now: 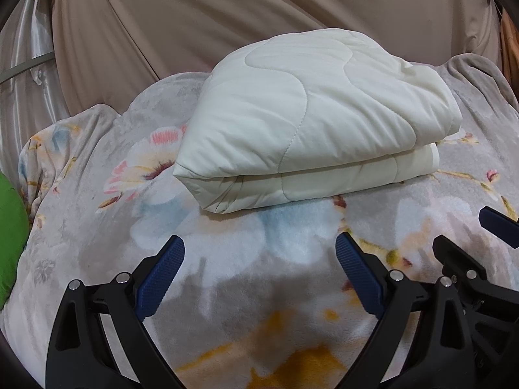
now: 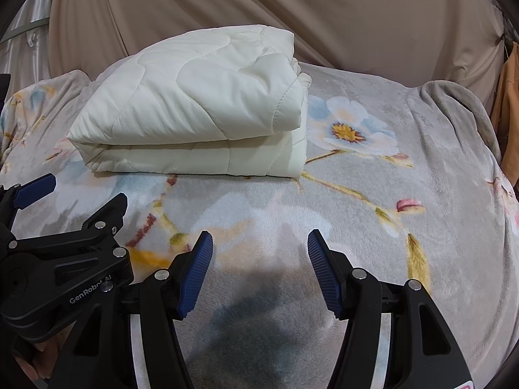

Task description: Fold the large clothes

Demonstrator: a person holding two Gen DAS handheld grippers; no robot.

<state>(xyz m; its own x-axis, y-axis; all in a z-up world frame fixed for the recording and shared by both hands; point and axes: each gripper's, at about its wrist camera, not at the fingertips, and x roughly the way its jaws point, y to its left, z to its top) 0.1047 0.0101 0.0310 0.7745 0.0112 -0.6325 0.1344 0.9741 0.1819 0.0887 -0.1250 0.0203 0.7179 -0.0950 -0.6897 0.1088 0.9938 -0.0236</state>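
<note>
A cream quilted comforter lies folded in a thick stack on the floral blanket; it also shows in the right wrist view, to the upper left. My left gripper is open and empty, hovering over the blanket just in front of the stack. My right gripper is open and empty, in front of and to the right of the stack. Part of the right gripper shows at the left view's right edge, and the left gripper shows at the right view's left edge.
A grey fleece blanket with flowers covers the bed. Beige drapes hang behind it. A green object sits at the left edge. Orange cloth hangs at the far right.
</note>
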